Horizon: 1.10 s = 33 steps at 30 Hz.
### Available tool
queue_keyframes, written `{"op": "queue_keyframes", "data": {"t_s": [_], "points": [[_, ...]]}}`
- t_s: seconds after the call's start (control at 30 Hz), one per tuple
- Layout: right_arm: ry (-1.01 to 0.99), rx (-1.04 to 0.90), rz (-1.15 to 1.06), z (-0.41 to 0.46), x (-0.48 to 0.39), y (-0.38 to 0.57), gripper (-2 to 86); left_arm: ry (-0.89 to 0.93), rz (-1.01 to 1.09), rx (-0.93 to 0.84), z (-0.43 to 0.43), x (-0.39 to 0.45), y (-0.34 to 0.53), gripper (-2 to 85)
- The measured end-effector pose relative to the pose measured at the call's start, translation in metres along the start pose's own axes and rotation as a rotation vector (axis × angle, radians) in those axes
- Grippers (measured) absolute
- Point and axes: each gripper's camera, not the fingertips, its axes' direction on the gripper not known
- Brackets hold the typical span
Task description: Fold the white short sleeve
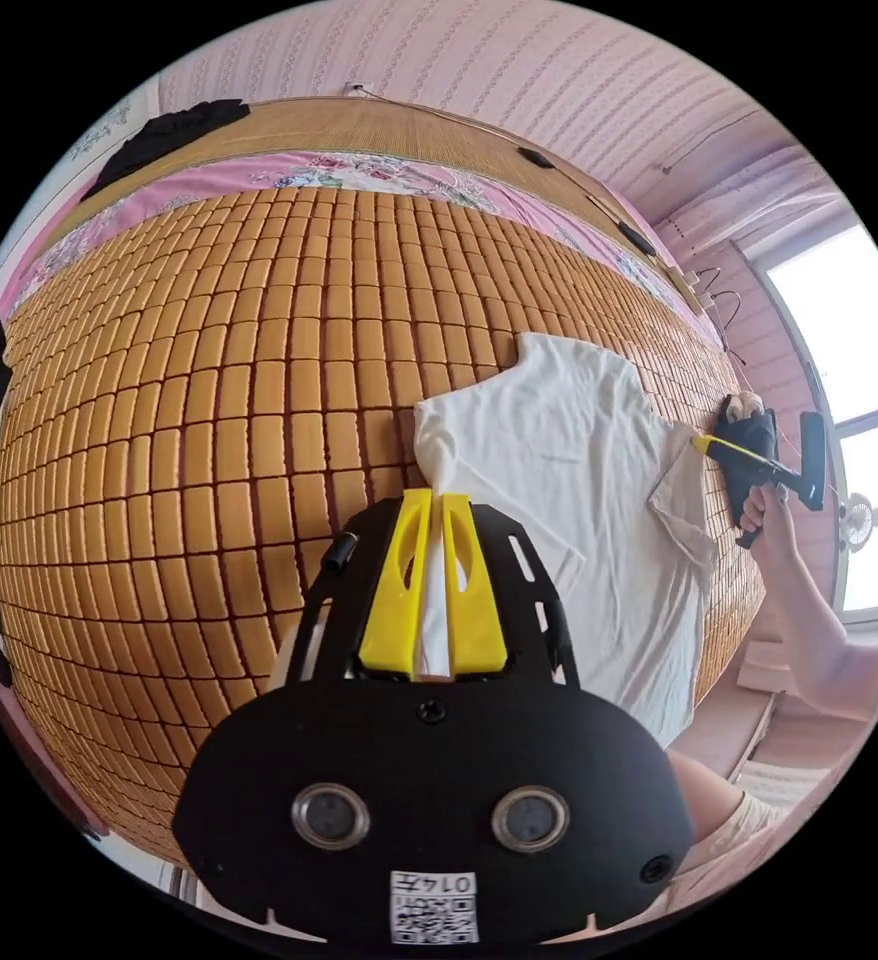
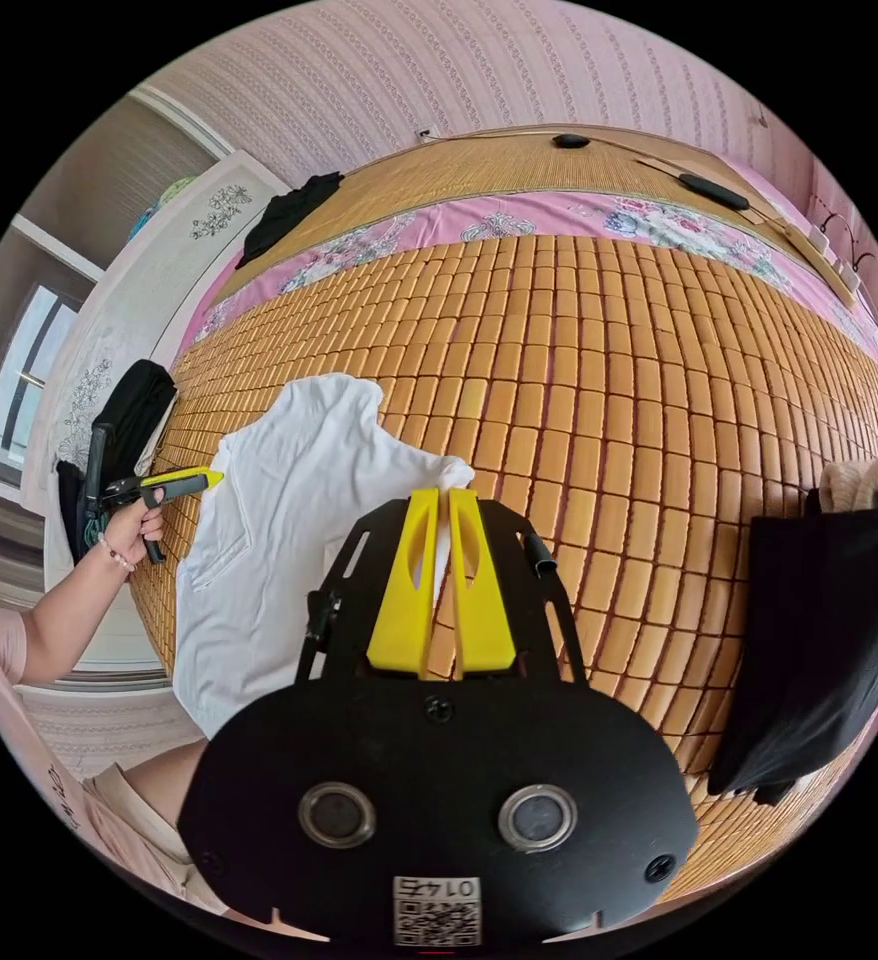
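Note:
The white short-sleeve shirt (image 1: 569, 470) lies spread on a bamboo mat (image 1: 209, 400). In the left gripper view my left gripper (image 1: 435, 497) is shut on a bunched edge of the shirt, with white cloth showing between the yellow jaws. Across the shirt, a hand holds the right gripper (image 1: 704, 443), its yellow tip at the sleeve. In the right gripper view my right gripper (image 2: 443, 495) has its jaws together on a pulled-up corner of the shirt (image 2: 289, 500). The left gripper (image 2: 209, 478) shows at the shirt's far edge, held by a hand.
The mat (image 2: 609, 400) covers a bed with a pink floral sheet (image 2: 519, 220) at its head. A pile of dark clothes (image 2: 819, 640) sits on the mat's right side. Another black garment (image 1: 174, 135) lies at the bed's head. A bright window (image 1: 859, 330) is beside the bed.

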Motion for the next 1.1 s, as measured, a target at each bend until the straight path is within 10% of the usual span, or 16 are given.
{"op": "queue_keyframes", "data": {"t_s": [0.8,1.1], "points": [[0.022,-0.275,-0.244,0.037,-0.08,0.086,5.4,-0.003,-0.067,0.139,-0.07,-0.012,0.057,5.3],[0.058,-0.033,-0.086,0.008,-0.005,0.0,12.3,-0.001,-0.138,0.16,-0.082,-0.069,0.03,8.7]]}}
